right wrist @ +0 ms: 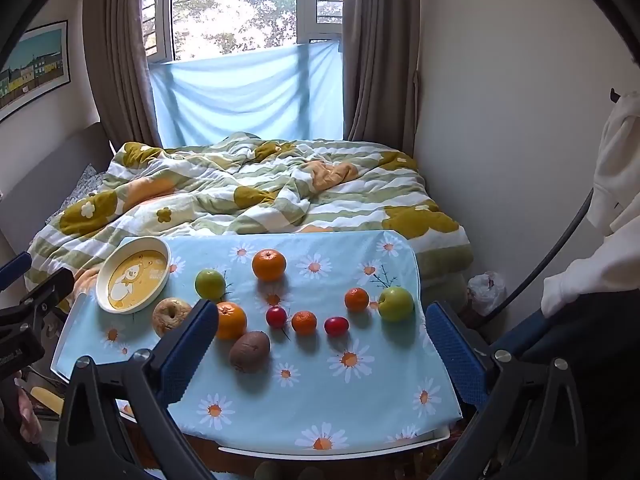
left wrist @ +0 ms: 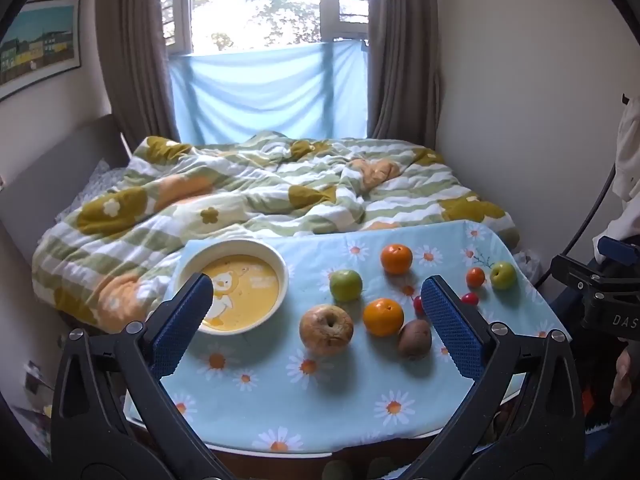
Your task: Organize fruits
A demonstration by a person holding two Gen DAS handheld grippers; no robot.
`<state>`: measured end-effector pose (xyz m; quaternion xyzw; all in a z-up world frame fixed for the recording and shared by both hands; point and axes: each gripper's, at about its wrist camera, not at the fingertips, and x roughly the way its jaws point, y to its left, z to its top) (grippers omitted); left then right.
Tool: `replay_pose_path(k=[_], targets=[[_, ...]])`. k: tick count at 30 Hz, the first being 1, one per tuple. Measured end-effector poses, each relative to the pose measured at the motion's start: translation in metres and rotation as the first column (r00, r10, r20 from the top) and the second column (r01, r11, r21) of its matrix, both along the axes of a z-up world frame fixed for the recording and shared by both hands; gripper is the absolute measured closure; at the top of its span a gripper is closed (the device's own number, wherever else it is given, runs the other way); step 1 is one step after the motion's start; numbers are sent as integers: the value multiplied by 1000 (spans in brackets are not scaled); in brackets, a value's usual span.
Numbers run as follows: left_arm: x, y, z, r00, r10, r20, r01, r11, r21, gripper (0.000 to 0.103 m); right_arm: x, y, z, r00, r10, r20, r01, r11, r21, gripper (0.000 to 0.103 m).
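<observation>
Ten loose fruits (right wrist: 269, 265) mid-table (right wrist: 360, 408), bowl (right wrist: 133, 275) at far-left edge.

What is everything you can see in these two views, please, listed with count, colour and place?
bowl: one, white with yellow inside, table's far left, empty
green apples: two, left-centre and right
large oranges: two, far centre and near left
small oranges: two, mid-right
red fruits: two, small, centre
pale apple: one, beside bowl
kiwi: one, brown, front
tablecloth: one, blue, daisies
quilt: one, green-striped, bed behind
left gripper: open
right gripper: open
</observation>
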<state>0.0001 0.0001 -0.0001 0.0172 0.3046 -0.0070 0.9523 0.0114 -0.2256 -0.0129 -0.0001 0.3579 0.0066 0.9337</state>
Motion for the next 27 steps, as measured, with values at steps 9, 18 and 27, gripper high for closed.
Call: replay_pose_path(k=[9,18,27], targets=[[-1,0,0,1000,0,5,0,1000,-2,0,0,1,-1,1000,1,3,-1,1000,2,0],[-1,5,-4,1000,3,5,-3,1000,7,0,3,4,-4,1000,3,3,-3,1000,2,0],[7,6,-8,1000,1,-3,-1,1000,8,0,5,5,-7,1000,2,2,-2,1000,-2,0]])
